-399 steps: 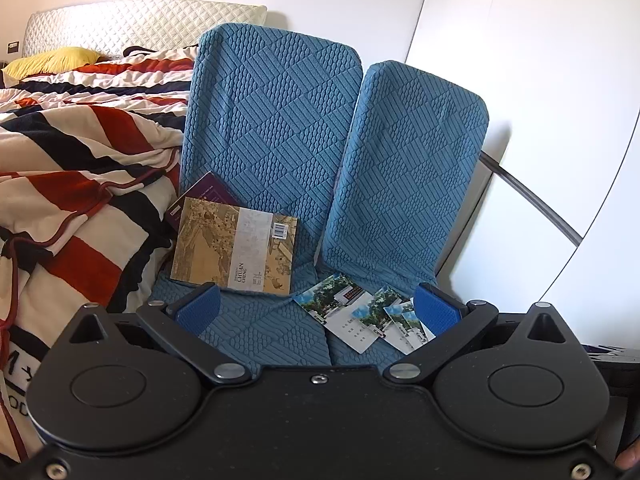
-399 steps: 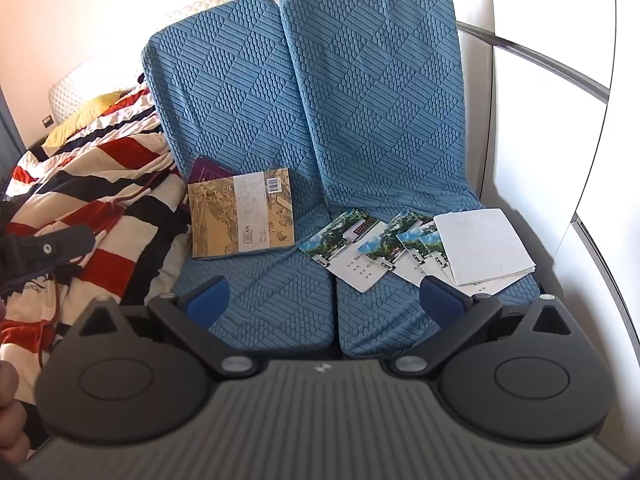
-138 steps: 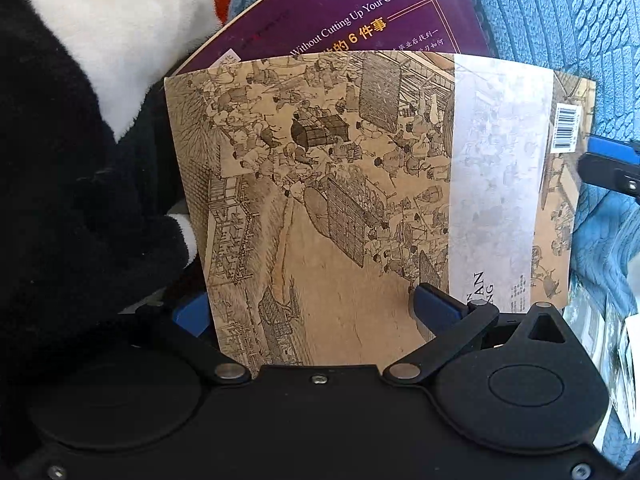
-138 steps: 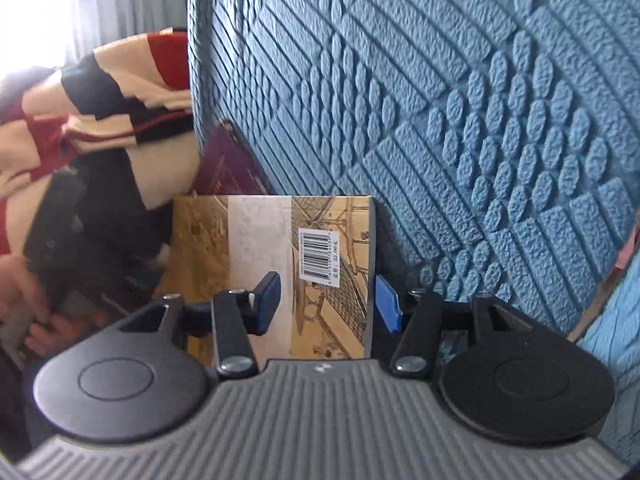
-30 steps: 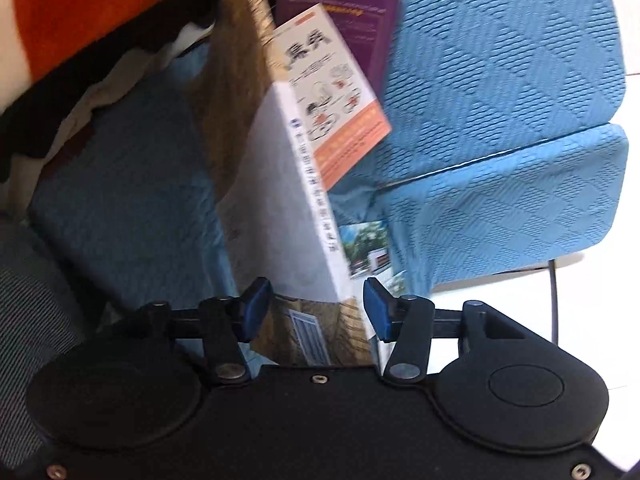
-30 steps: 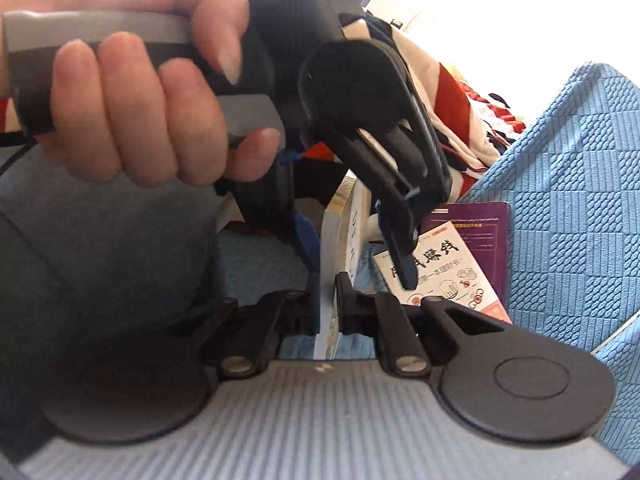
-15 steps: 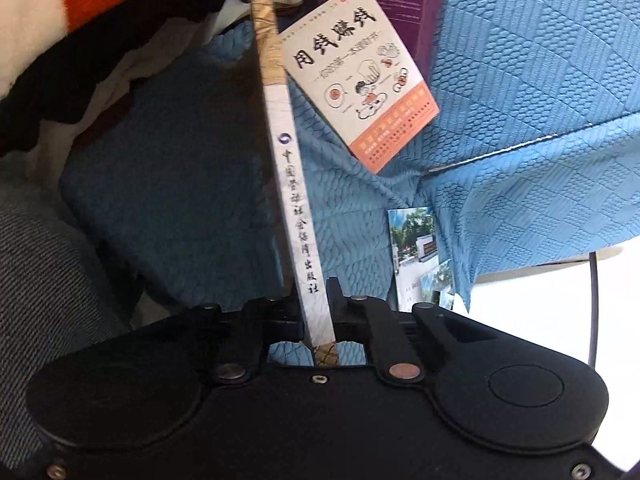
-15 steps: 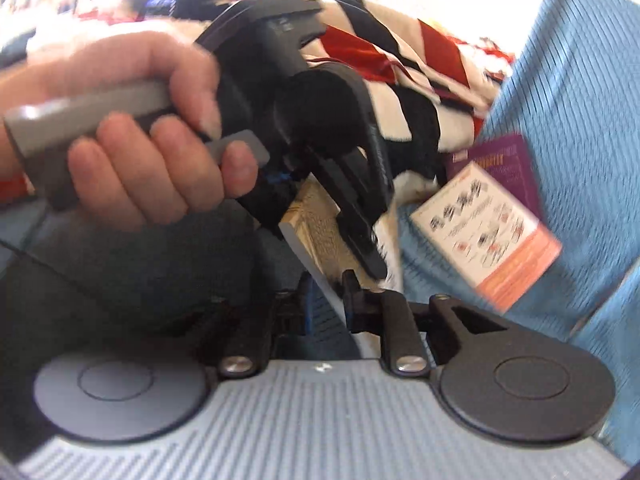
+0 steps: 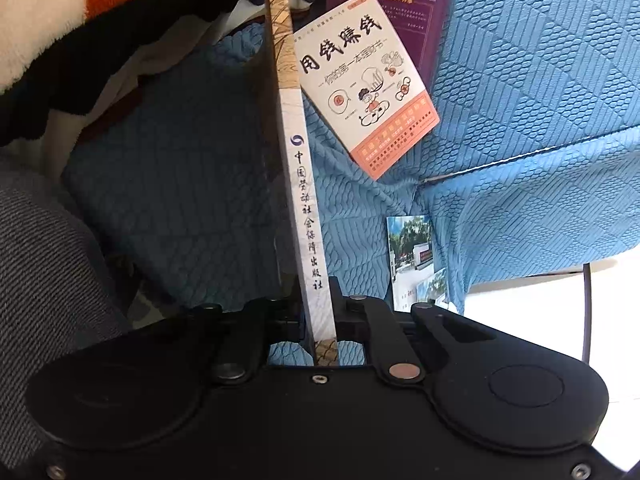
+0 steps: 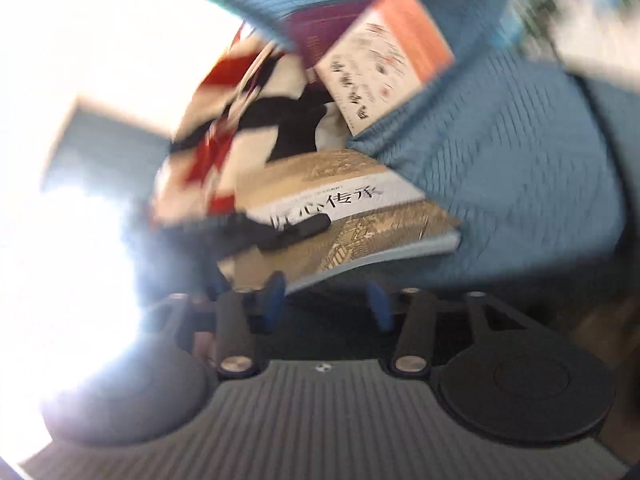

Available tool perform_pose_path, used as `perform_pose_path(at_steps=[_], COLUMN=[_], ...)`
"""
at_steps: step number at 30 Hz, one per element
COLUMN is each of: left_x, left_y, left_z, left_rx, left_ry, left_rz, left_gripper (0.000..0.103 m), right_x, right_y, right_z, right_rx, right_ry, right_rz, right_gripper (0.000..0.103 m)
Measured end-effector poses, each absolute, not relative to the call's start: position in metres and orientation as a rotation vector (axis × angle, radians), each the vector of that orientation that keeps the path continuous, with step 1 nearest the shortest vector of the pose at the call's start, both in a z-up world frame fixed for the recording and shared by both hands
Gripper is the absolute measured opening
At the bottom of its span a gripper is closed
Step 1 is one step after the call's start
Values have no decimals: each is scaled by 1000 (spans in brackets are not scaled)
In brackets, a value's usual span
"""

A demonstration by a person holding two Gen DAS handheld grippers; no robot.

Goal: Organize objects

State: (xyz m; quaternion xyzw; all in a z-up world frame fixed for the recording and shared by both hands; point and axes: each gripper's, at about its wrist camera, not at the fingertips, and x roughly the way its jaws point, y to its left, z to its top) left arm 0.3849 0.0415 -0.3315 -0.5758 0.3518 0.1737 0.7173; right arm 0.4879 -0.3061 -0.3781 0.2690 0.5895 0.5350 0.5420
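In the left wrist view, the left claw [image 9: 320, 316] is clenched on the lower end of a thin tan book [image 9: 298, 184], which stands on its edge with the white spine facing the camera and runs straight ahead from the claw. To the right of the spine, ahead of the claw, a white and orange book [image 9: 366, 92] lies tilted on the blue cushion [image 9: 520, 120], partly on top of a purple book [image 9: 412, 12]. Some photo cards [image 9: 410, 256] lie just to the right of the claw. A striped blanket [image 9: 80, 32] is at the upper left.

The right wrist view is strongly blurred. The right claw [image 10: 326, 300] is opening, and nothing sits between its blue pads [image 10: 378, 304]. Just ahead of it the tan book shows its cover, with a black finger of the left claw across it. The white and orange book is farther ahead, to the upper right.
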Motion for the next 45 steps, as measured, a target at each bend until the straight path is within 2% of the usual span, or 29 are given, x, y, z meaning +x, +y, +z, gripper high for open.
perform_pose_path(at_steps=[7, 13, 20, 25, 33, 35, 37, 39, 40, 45], left_x=[381, 378, 370, 369, 364, 364, 363, 362, 362, 361], left_y=[40, 39, 40, 43, 44, 45, 45, 45, 45, 45], left_z=[-328, -326, -325, -322, -319, -318, -318, -317, -315, -304], left_rx=[-1273, -1273, -1287, -1288, -1304, -1305, -1306, -1306, -1304, -1298], left_ry=[762, 747, 723, 720, 697, 694, 694, 690, 690, 686], left_rz=[397, 410, 415, 414, 406, 407, 410, 403, 406, 375], left_gripper=[8, 7, 6, 7, 6, 7, 7, 7, 7, 8], right_x=[489, 489, 498, 503, 515, 517, 518, 518, 518, 525], right_y=[-289, -273, -256, -252, -251, -250, -250, -254, -256, -263], right_z=[-409, -428, -435, -445, -459, -462, -465, -466, -462, -431], right_rx=[871, 981, 1008, 968, 963, 954, 937, 955, 948, 894], right_ry=[1555, 1620, 1591, 1594, 1564, 1562, 1565, 1556, 1533, 1452], right_rz=[1150, 1105, 1025, 1007, 936, 917, 892, 886, 883, 911], right_gripper=[80, 82, 82, 68, 64, 55, 41, 37, 20, 14])
